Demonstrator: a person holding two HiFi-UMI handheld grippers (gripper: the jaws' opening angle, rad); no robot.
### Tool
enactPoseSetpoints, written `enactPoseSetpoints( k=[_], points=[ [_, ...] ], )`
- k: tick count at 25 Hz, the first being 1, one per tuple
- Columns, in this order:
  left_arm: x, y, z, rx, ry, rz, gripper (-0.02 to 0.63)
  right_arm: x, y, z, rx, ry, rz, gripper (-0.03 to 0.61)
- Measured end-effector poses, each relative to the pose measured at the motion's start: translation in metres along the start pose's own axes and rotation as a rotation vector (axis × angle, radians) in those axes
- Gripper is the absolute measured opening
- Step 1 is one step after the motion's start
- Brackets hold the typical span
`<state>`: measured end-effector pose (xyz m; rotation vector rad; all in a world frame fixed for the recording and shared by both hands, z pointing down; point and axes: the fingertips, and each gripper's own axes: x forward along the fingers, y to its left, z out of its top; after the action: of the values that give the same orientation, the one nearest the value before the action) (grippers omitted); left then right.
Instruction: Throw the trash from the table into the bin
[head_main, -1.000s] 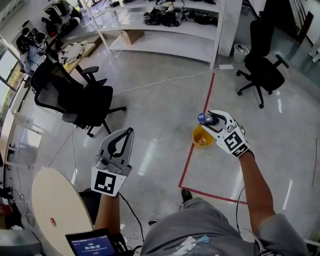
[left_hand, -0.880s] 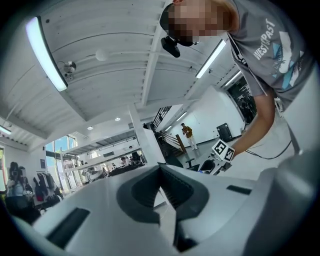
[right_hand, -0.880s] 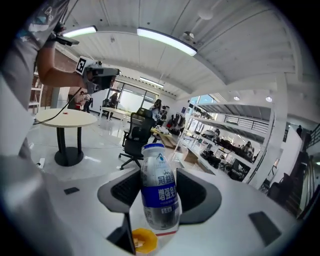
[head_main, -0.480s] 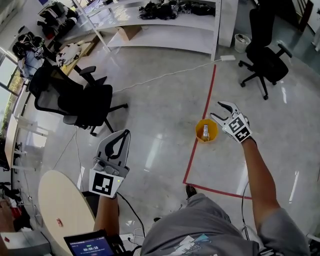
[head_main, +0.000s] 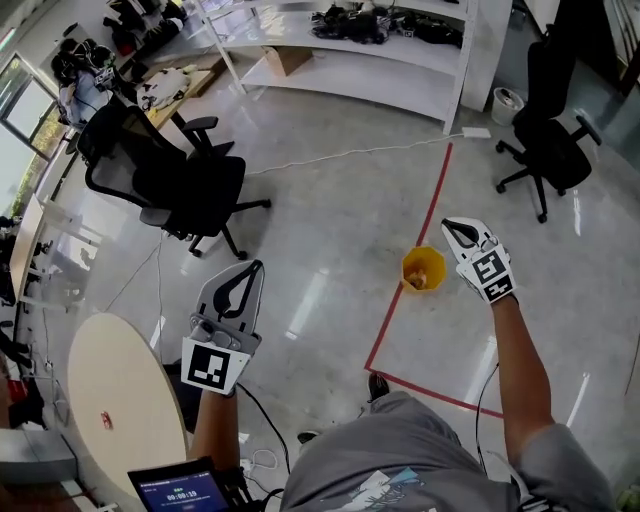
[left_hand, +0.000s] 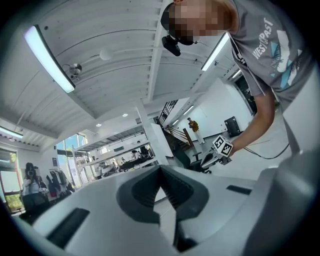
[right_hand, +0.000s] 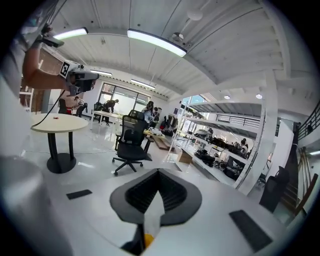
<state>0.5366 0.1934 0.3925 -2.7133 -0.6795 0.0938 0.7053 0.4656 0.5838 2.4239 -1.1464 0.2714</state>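
A yellow bin (head_main: 423, 268) stands on the floor beside a red tape line, with pale trash inside it. My right gripper (head_main: 450, 226) hangs just right of the bin, shut and holding nothing; in the right gripper view its jaws (right_hand: 159, 172) meet, and a sliver of the yellow bin (right_hand: 146, 241) shows below them. My left gripper (head_main: 255, 266) is held out level at the lower left, shut and bare; its tips (left_hand: 161, 170) touch in the left gripper view. The round table (head_main: 100, 370) at the lower left carries a small red scrap (head_main: 104, 420).
Black office chairs (head_main: 170, 190) (head_main: 555, 150) stand left and far right. White shelving (head_main: 360, 60) lines the back, with a small white bin (head_main: 508, 100) beside it. A white cable (head_main: 340, 158) crosses the floor. A tablet screen (head_main: 185, 490) sits by the person's body.
A second ago the right gripper held a bottle over the bin. It let the bottle drop in, moved to the right of the bin and closed. The left gripper sank slightly.
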Motion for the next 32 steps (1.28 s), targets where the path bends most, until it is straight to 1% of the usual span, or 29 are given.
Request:
enactPoseSetpoints(
  k=[4, 7, 12, 15, 19, 22, 24, 26, 29, 32],
  points=[
    [-0.037, 0.018, 0.006, 0.002, -0.003, 0.064, 0.043, 0.004, 0.019, 0.036, -0.036, -0.031, 0.028, 0.008],
    [-0.072, 0.029, 0.011, 0.004, -0.006, 0.121, 0.043, 0.007, 0.042, 0.067, -0.071, -0.06, 0.061, 0.008],
    [-0.138, 0.053, 0.026, 0.012, -0.013, 0.225, 0.043, 0.022, 0.089, 0.134, -0.14, -0.117, 0.146, 0.008],
    [-0.182, 0.061, 0.022, 0.014, -0.01, 0.285, 0.043, 0.037, 0.126, 0.167, -0.188, -0.158, 0.197, 0.008],
    [-0.241, 0.074, 0.011, 0.034, 0.012, 0.35, 0.043, 0.055, 0.186, 0.208, -0.233, -0.205, 0.273, 0.008],
    [-0.309, 0.106, 0.025, 0.041, 0.009, 0.405, 0.043, 0.063, 0.25, 0.268, -0.273, -0.227, 0.333, 0.008],
    [-0.352, 0.119, 0.029, 0.045, 0.002, 0.429, 0.043, 0.066, 0.297, 0.298, -0.296, -0.242, 0.369, 0.008],
    [-0.383, 0.12, 0.021, 0.06, 0.01, 0.45, 0.043, 0.072, 0.338, 0.31, -0.318, -0.261, 0.407, 0.008],
    [-0.417, 0.123, 0.005, 0.098, 0.063, 0.484, 0.043, 0.082, 0.384, 0.328, -0.346, -0.299, 0.464, 0.008],
    [-0.467, 0.137, 0.006, 0.14, 0.098, 0.522, 0.043, 0.086, 0.436, 0.368, -0.371, -0.339, 0.51, 0.008]
  ],
)
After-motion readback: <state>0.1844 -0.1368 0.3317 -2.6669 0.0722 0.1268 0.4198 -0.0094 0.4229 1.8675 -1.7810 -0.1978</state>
